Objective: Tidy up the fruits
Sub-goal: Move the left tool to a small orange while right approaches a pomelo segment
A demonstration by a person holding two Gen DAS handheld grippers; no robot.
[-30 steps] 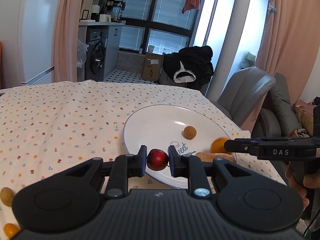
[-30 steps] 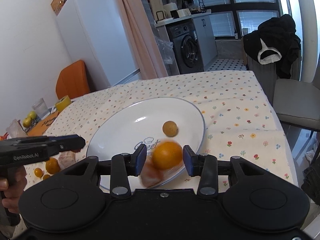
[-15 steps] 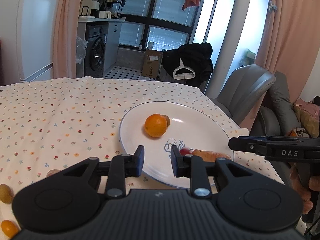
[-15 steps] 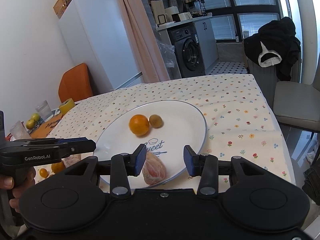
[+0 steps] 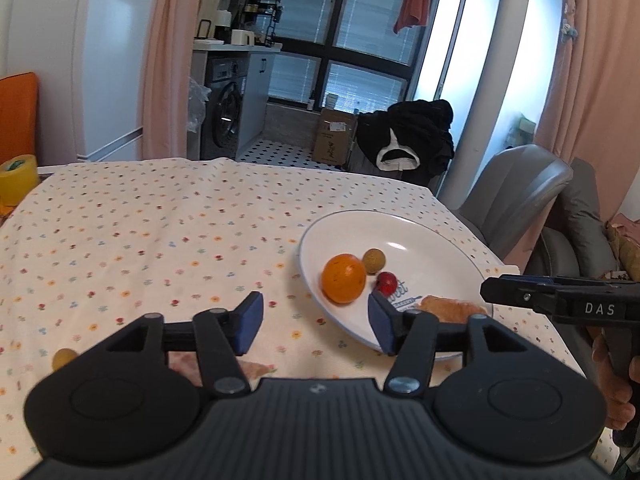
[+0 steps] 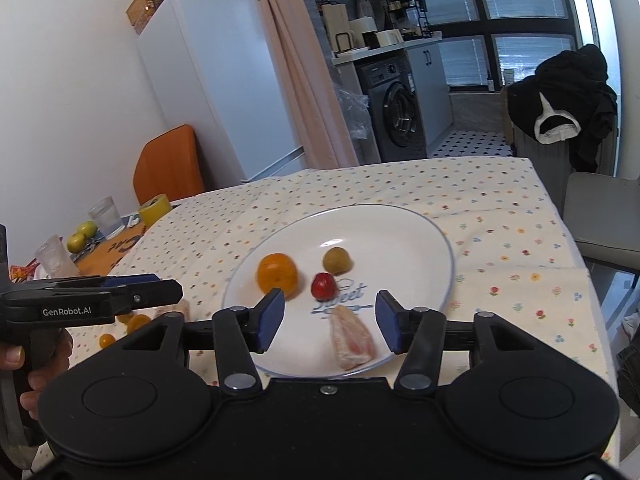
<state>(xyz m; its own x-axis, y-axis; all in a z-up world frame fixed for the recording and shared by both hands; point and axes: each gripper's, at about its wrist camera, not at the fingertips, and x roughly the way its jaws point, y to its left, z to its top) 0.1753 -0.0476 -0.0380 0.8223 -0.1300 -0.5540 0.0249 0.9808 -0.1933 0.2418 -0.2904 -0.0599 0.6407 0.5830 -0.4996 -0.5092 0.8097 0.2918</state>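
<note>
on the white plate [image 6: 420, 232] near the table's right edge, the fruit count has just grown: a second ago the left tongs [image 5: 314, 322] clamped the small red fruit [image 6: 323, 285] and the right tongs [image 6: 329, 322] carried the orange [image 6: 277, 273]; both fruits now lie free on the plate. each pair of tongs stands wide open and empty, blue pads apart, drawn back from the plate toward the table's near edge. that reads as two deliveries finished at once, so both sides are free for the next pick.

the plate now holds four things: the orange toward its left side, a small brownish round fruit [image 6: 337, 260] just beside it further in, the red fruit between them and the printed lettering, and a peeled pinkish citrus segment [image 6: 352, 338] at the near rim.

loose fruit remains on the flowered tablecloth [image 5: 160, 232] off the plate's left: a few small orange ones [image 6: 138, 322] seen past the left tongs in the right view, and a small tan one [image 5: 64, 357] near the left edge in the left view. judging by these, the task is partway done, and the left side looks better placed to fetch them.
</note>
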